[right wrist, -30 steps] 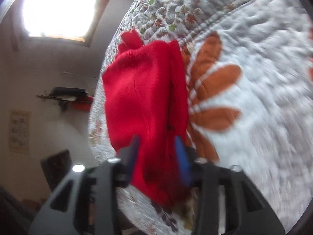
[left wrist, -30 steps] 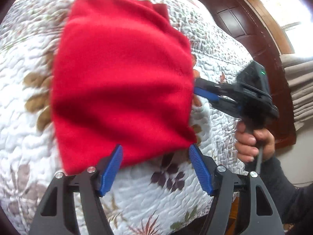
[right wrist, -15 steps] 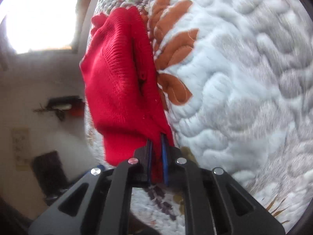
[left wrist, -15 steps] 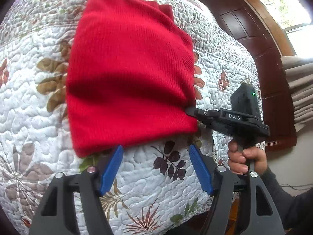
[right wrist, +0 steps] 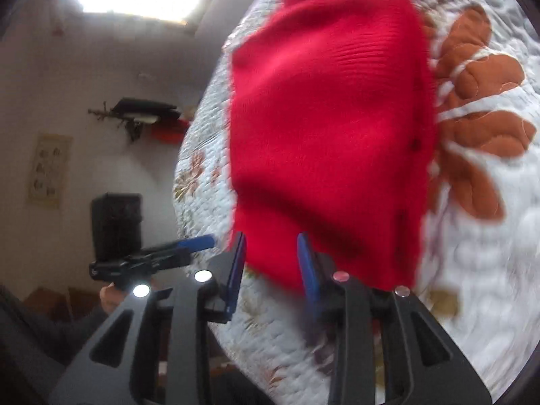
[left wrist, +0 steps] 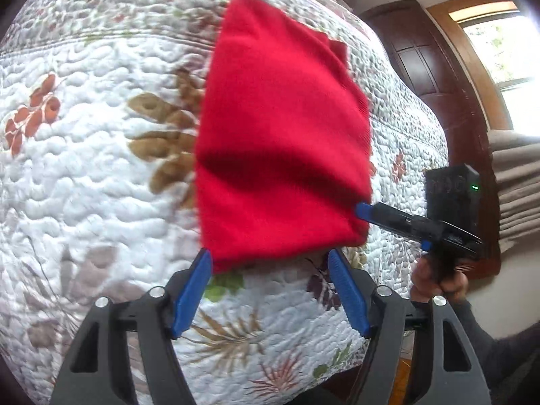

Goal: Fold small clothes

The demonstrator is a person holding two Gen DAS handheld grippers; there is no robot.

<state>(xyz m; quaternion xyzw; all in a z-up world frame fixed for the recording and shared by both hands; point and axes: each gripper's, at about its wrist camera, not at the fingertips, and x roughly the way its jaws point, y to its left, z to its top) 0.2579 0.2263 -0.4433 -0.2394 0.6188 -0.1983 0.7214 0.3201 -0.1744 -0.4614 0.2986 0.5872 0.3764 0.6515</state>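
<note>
I am holding a pair of tongs in each hand over a bed. A red knit garment [left wrist: 283, 148] lies folded on the white quilt [left wrist: 87, 175] with leaf and flower shapes sewn on it. The quilt has brown leaves to the left of the red cloth and big orange leaves [right wrist: 479, 128] seen from my other side. My left tongs [left wrist: 270, 270] are spread wide, with the two blue pads apart, and the near edge of the red cloth sits right at their tips. Nothing is pinched between them. My right tongs [right wrist: 271, 253] are spread too, with a gap between the blue pads, and the near edge of the red cloth hangs just past the tips. In the left view I can see my right tongs at the right corner of the cloth, with a blue tip right at the cloth and my right hand [left wrist: 438, 283] on the grip. The picture is blurry, so I cannot tell if that tip touches it. Far off on the right is a dark wooden door [left wrist: 435, 77] and a bright window [left wrist: 506, 57].
</note>
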